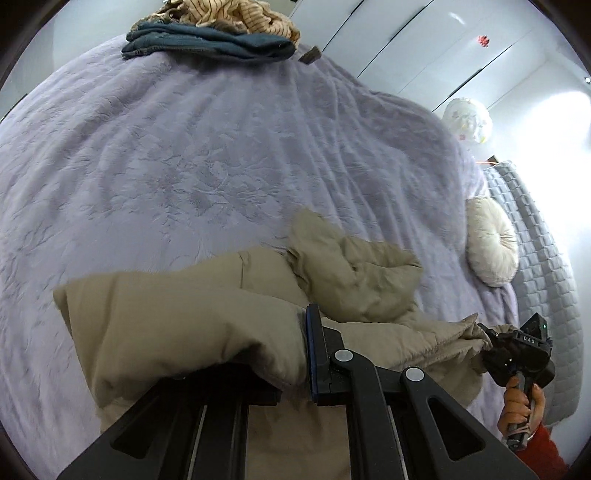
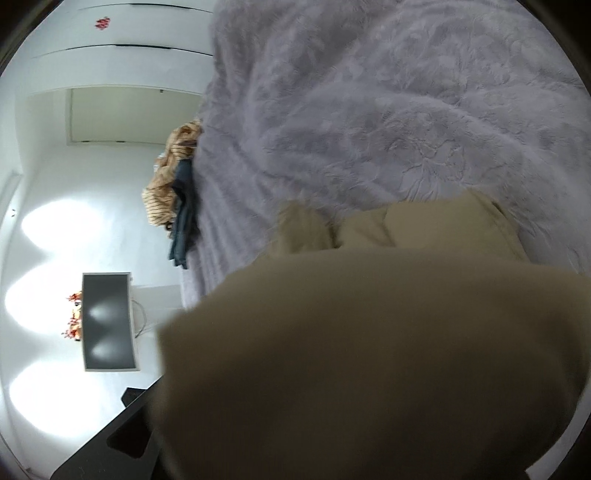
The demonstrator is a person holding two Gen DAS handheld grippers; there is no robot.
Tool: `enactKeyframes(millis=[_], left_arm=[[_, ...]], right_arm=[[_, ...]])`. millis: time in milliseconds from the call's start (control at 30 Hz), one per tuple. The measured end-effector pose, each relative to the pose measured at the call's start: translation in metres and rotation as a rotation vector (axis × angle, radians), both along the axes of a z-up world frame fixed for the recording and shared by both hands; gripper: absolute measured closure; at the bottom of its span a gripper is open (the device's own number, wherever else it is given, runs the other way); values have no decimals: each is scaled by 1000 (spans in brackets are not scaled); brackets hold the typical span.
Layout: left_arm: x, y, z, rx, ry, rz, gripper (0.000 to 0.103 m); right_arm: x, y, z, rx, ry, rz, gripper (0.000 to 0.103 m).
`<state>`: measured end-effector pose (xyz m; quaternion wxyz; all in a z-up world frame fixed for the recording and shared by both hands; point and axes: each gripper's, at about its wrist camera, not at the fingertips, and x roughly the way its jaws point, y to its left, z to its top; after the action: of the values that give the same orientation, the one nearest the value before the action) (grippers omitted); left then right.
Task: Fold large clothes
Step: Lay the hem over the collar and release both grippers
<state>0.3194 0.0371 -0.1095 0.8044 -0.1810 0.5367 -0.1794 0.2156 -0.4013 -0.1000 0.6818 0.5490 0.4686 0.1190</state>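
Observation:
A beige padded jacket (image 1: 207,325) hangs bunched over a lavender plush bedspread (image 1: 184,147). My left gripper (image 1: 295,347) is shut on the jacket's near edge. Fabric drapes over its left finger, and only the blue-padded right finger (image 1: 314,354) shows. At the right, a hand holds my right gripper (image 1: 487,341), shut on the jacket's other end, so the cloth is stretched between the two. In the right wrist view the jacket (image 2: 369,350) fills the lower frame and hides that gripper's fingers. A sleeve or hood fold (image 1: 343,258) lies on top.
A folded dark blue garment (image 1: 210,44) and a striped tan garment (image 1: 240,14) are piled at the bed's far edge. A round cream cushion (image 1: 491,247) and a grey quilted cover (image 1: 535,240) lie at the right. White wardrobe doors (image 1: 406,44) stand behind. A dark screen (image 2: 109,321) is on the wall.

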Motion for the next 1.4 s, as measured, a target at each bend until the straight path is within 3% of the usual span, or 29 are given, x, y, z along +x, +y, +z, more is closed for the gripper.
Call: enactKeyframes(millis=[300,500,567,600,633,700,800,867,900,933,1067,1167,1300,1400], left_arm=[[33,-14,-78,36,41,36,92],[38,-11,-87,18,72,82,91],[32,-11,-78,39,63,88,79],[26,-11,-70,57,47,85,61],[21,-11,-63,71,27,83,47],[9,-11,-43,103,-32,60,44],[-6,-12,-17,136,-96,18,44],[-15,-14,-6,141,-135,-12,44],[-19,-19,-3,143,-151,-42,44],[-21,-24,-3,155,-159,-67,44],[-9,-52,-29,271,-145,-127,44],[10,-54,-53,338,-139,-86,44],[40,-33,-83,365,-102,7,44],[50,-24,-92,373,-107,14,44]], right_arm=[[42,14,-77,-36,50,14,96],[51,20,-79,-60,59,19,94],[49,20,-70,-72,51,34,87],[46,20,-63,-76,40,45,76],[43,19,-56,-83,31,49,57],[36,16,-41,-105,-1,40,36],[21,13,-13,-164,-58,36,37],[11,21,1,-214,-91,79,58],[10,27,5,-243,-96,112,74],[9,36,7,-277,-102,157,78],[18,72,-6,-405,-99,279,81],[30,76,-24,-497,-80,284,81],[46,55,-38,-594,-53,246,86],[46,26,-39,-660,-16,199,86]])
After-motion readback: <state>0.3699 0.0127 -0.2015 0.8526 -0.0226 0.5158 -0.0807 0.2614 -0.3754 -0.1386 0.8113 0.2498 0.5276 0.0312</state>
